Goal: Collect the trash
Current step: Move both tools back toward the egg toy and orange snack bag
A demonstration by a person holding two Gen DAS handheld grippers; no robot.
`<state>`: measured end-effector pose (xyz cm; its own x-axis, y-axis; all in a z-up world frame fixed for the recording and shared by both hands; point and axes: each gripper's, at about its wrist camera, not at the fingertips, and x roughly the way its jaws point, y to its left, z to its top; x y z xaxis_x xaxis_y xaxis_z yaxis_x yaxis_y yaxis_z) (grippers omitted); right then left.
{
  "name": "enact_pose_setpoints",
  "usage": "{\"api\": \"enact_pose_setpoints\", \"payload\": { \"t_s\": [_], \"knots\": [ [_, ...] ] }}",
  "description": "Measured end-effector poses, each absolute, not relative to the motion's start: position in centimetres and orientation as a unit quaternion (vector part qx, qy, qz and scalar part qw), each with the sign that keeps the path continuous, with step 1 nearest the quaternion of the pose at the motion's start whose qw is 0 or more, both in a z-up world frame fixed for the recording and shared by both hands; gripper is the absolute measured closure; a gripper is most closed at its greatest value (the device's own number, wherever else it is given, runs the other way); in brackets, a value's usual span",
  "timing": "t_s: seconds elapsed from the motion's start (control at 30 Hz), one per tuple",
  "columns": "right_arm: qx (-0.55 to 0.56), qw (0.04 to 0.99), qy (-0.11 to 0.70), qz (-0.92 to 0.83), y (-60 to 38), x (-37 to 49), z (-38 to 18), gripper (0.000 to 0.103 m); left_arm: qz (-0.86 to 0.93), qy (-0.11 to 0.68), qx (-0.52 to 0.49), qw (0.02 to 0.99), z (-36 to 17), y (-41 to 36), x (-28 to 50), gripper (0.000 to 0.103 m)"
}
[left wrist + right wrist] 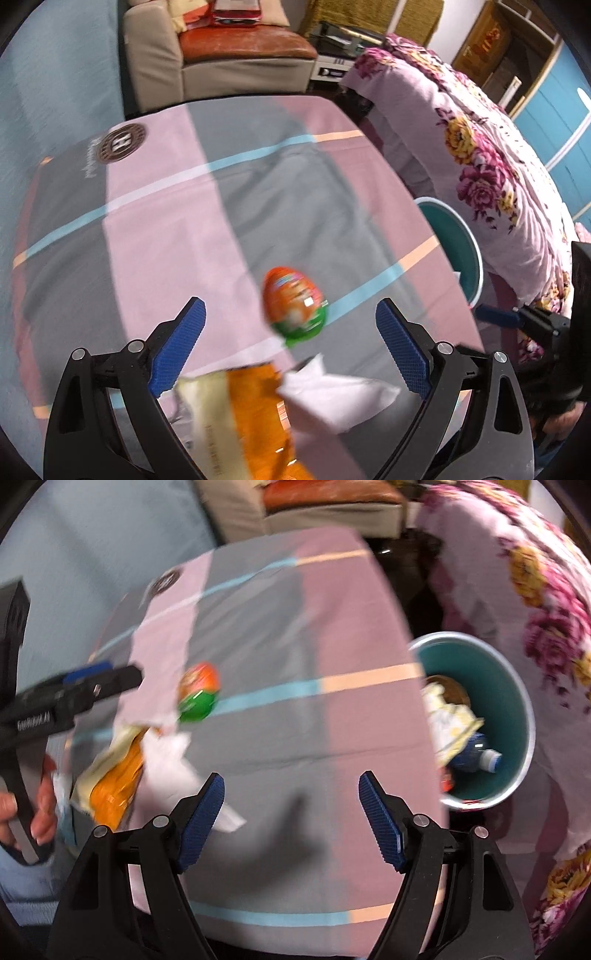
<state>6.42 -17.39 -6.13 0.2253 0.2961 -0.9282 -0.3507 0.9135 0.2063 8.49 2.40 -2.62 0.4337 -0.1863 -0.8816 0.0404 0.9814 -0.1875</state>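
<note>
Both grippers empty: left gripper [290,350] jaws spread wide above egg-shaped pack [294,305], orange snack bag [242,417] & white tissue [332,395] on worktop [166,229]; right gripper [291,818] also released, over bare cloth. Bin [517,716] beside worktop already holds bottle [476,757] & wrappers. Step, prob.: next pickup. Next move needs left lowered onto one item, jaws straddling it. Legible: "GenRobot.AI" on left gripper's body.
</note>
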Motion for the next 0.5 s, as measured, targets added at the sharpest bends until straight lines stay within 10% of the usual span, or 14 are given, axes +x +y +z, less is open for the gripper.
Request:
{"api": "enact_pose_setpoints", "payload": {
  "t_s": [0.5],
  "knots": [
    [-0.08, 0.742, 0.62, 0.243, -10.1, 5.8, -8.7, 0.031, -0.026, 0.537, -0.129, 0.833, -5.8, 10.8, 4.9, 0.009]
  ]
}}
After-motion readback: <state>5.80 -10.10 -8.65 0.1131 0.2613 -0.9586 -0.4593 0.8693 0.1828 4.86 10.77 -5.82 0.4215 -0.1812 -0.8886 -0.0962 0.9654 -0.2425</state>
